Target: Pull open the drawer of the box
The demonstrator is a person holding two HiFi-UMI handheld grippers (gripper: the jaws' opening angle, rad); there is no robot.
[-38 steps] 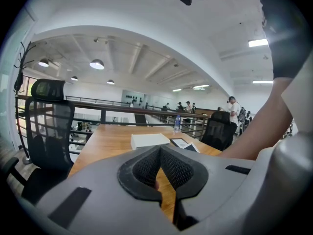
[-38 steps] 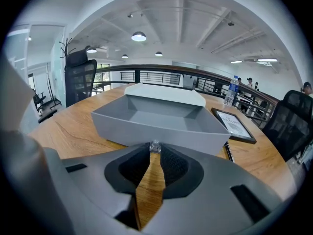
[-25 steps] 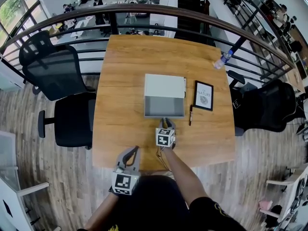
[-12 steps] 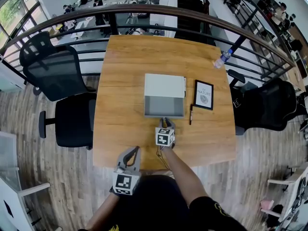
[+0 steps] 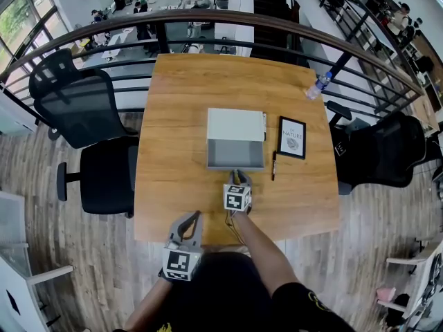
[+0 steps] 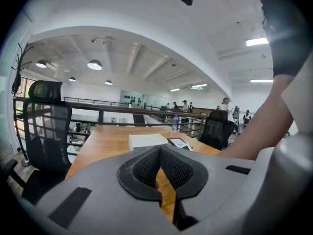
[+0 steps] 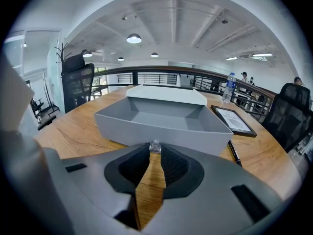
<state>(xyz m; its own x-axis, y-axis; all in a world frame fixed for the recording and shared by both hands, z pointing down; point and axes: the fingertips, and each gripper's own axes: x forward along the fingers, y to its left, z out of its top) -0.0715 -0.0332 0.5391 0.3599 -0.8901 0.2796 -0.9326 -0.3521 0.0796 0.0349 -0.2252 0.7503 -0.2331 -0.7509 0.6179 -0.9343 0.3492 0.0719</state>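
The white box (image 5: 235,124) sits near the middle of the wooden table (image 5: 180,95), a little toward its right edge. Its grey drawer (image 5: 235,154) is pulled out toward the near edge, and its inside is bare and open to view.

The right gripper (image 5: 238,176) is at the middle of the drawer's front wall, pointing down and away from the person. Its jaws are clenched on a small clear knob (image 7: 155,146), which is pinched between the tips of the black pads. Behind the tips the pads spread into a narrow wedge, and the table's wood shows through it.

The left gripper (image 5: 192,216) hangs at the near edge of the table, left of the right gripper and well apart from the box. Its jaws are clenched, with the pad tips meeting and nothing between them. Its own view looks almost level across the table toward the box.

A black picture frame (image 5: 293,137) lies flat just to the right of the box. A dark pen (image 5: 275,165) lies beside the drawer's right wall, pointing toward the near edge. A water bottle (image 5: 319,85) stands near the far right corner.

Two black office chairs (image 5: 76,102) stand off the left edge and another (image 5: 384,151) off the right edge. A curved railing (image 5: 208,16) runs past the far edge.
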